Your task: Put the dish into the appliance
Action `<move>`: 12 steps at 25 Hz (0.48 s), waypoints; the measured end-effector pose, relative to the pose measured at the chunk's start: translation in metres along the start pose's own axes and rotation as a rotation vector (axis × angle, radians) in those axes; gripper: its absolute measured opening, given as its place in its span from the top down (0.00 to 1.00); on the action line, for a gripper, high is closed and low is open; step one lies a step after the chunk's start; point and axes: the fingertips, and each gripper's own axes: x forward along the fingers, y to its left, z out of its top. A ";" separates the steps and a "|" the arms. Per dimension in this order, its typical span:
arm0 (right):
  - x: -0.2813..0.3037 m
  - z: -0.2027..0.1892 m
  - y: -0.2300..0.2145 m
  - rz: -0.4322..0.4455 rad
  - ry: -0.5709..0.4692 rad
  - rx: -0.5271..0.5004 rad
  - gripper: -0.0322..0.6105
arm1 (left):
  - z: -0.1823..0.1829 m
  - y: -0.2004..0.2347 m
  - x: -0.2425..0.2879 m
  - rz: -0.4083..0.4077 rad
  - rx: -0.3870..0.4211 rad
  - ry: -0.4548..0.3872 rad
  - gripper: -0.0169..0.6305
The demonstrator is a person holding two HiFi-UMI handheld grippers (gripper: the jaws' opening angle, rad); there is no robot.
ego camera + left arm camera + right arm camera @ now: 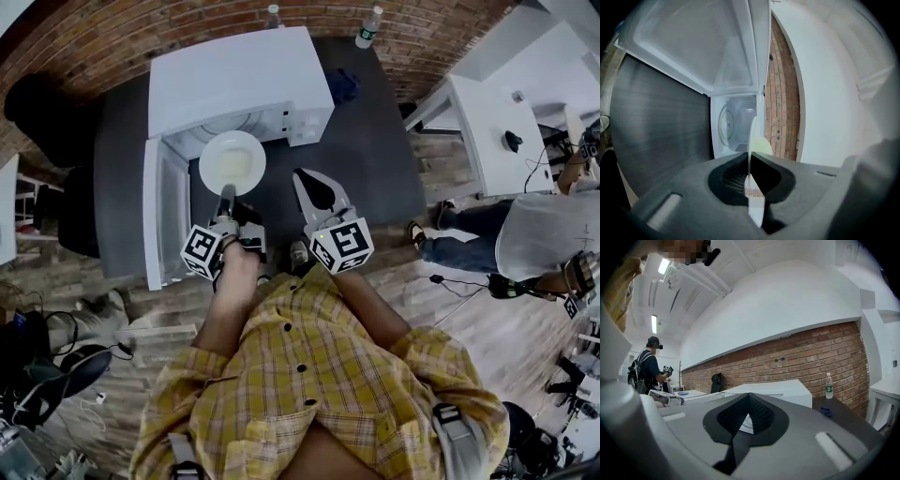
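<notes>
Dish (pixel 232 161) at open microwave (pixel 244 80) mouth.
It lies flat, face up, reaching ahead of the left gripper (pixel 228 191), whose jaws clamp its near rim; right gripper (pixel 306 179) closed, empty.

No legible text anywhere; label on bottle (pixel 828 386) too small to read.

My head camera looked steeply down on the microwave (pixel 239 84); both gripper cameras faced it level, close.
</notes>
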 end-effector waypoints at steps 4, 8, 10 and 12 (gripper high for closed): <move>0.006 -0.004 -0.007 0.009 0.009 0.009 0.94 | 0.004 0.010 0.013 -0.003 0.001 -0.008 0.96; 0.012 -0.011 -0.017 0.010 0.017 0.014 0.94 | 0.005 0.024 0.027 -0.008 0.003 -0.007 0.97; 0.016 -0.011 -0.021 0.014 0.018 0.014 0.94 | 0.007 0.030 0.035 -0.011 0.003 -0.011 0.97; 0.019 -0.011 -0.023 0.018 0.022 0.016 0.94 | 0.008 0.037 0.040 0.001 0.002 -0.015 0.97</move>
